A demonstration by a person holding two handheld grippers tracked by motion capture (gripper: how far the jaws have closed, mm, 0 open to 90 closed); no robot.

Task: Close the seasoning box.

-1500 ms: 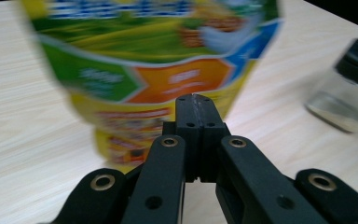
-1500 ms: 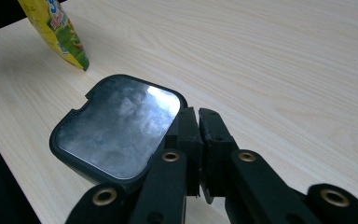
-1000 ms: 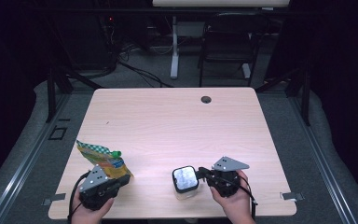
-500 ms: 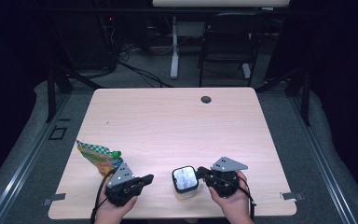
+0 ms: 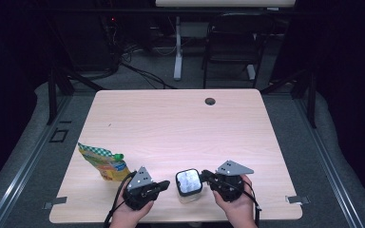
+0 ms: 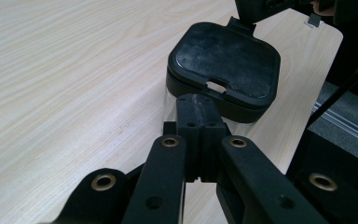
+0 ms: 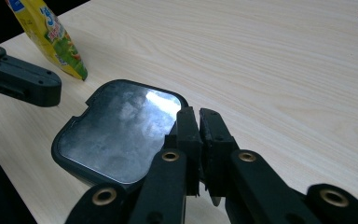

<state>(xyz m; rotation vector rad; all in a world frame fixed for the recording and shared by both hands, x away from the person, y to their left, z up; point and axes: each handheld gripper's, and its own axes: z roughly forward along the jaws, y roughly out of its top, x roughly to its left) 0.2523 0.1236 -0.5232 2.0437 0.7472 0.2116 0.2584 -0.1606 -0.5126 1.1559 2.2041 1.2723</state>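
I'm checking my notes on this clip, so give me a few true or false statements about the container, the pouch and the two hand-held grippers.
1. The container has a dark lid. True.
2. The yellow pouch lies on the right half of the table. False: it lies near the left front edge, beside the left hand-held gripper.
3. The left hand-held gripper has its jaws closed together, nothing between them. True.
4. The right hand-held gripper is far from the container. False: its tip is at the container's lid edge.
5. The container stands between the two hand-held grippers. True.
6. The lid is lying apart on the table. False: it sits on the container.
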